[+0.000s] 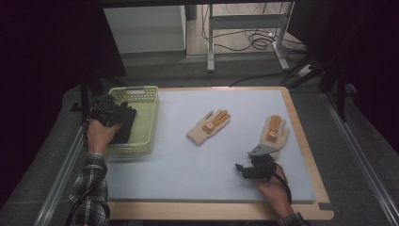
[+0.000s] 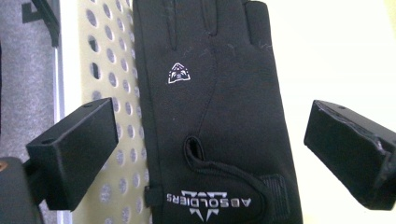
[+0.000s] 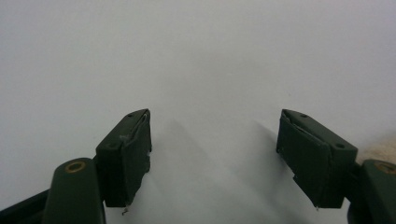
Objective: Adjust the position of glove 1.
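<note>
Hovering over the near left rim of the yellow-green basket [image 1: 141, 113], the left gripper [image 1: 109, 113] has its jaws spread wide on either side of a black glove [image 2: 219, 116], and they do not touch it. In the left gripper view the glove lies flat, cuff towards the camera, partly on the basket's perforated wall and partly over the pale inside; whether it rests fully in the basket or drapes over the rim cannot be told. The right gripper [image 1: 244, 170] sits low at the near right of the pale blue mat [image 1: 188, 165], its jaws also spread with nothing between them and bare mat ahead. 2 tan knitted gloves remain on the mat: 1 near the middle [image 1: 209, 126] and 1 to the right [image 1: 274, 133], just beyond the right gripper. The step in hand looks like putting the black glove into the basket, with the release apparently made. The next move probably calls for the right gripper to swing towards the nearer tan glove, settle its jaws over a fold of the knit and close.
</note>
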Available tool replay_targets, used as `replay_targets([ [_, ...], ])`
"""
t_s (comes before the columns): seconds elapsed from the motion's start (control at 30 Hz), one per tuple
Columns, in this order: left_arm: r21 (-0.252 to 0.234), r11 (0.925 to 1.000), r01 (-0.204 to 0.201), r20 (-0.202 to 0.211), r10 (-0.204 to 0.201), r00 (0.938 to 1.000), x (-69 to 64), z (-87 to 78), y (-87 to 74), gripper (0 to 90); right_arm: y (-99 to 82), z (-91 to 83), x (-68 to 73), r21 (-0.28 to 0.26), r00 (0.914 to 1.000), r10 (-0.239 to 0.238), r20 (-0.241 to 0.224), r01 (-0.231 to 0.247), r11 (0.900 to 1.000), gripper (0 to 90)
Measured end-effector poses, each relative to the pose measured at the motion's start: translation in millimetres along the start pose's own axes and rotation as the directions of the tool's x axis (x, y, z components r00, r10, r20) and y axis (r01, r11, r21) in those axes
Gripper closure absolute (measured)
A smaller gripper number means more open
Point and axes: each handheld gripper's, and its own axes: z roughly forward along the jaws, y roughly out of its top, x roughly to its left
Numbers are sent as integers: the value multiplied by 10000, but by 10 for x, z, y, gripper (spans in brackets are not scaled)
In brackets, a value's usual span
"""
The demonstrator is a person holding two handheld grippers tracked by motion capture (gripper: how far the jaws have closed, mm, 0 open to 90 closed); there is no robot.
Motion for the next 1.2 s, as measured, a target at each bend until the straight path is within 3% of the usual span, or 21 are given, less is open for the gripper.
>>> replay_targets([
  [0.17,-767,9970,45,710,10,9975,23,-124,-50,26,0,0,1,-4,10000,14,-3,-14,10000,263],
  [0.33,-1707,9853,21,1834,297,9826,-16,-194,-135,26,0,1,2,-6,10000,17,-4,-17,10000,263],
  [0.47,-2043,9781,-386,2031,809,9758,-109,-243,-186,28,0,1,2,-6,10000,17,1,-17,10000,262],
  [0.6,-2535,9650,-676,2244,1266,9662,-214,-323,-231,20,1,-1,1,15,10000,9,6,-9,10000,261],
  [0.87,-3254,9376,-1225,2591,2130,9421,-445,-479,-320,11,1,-1,2,20,10000,12,18,-12,10000,259],
  [0.93,-3479,9282,-1320,2789,2369,9306,-523,-522,-356,8,1,-1,2,20,10000,12,21,-12,10000,258],
  [0.97,-3479,9282,-1320,2789,2369,9306,-523,-522,-356,7,1,-1,2,20,10000,12,21,-12,10000,258],
  [1.2,-3927,8997,-1906,2941,3193,9009,-752,-628,-474,8,1,-2,4,28,10000,36,33,-36,10000,255],
])
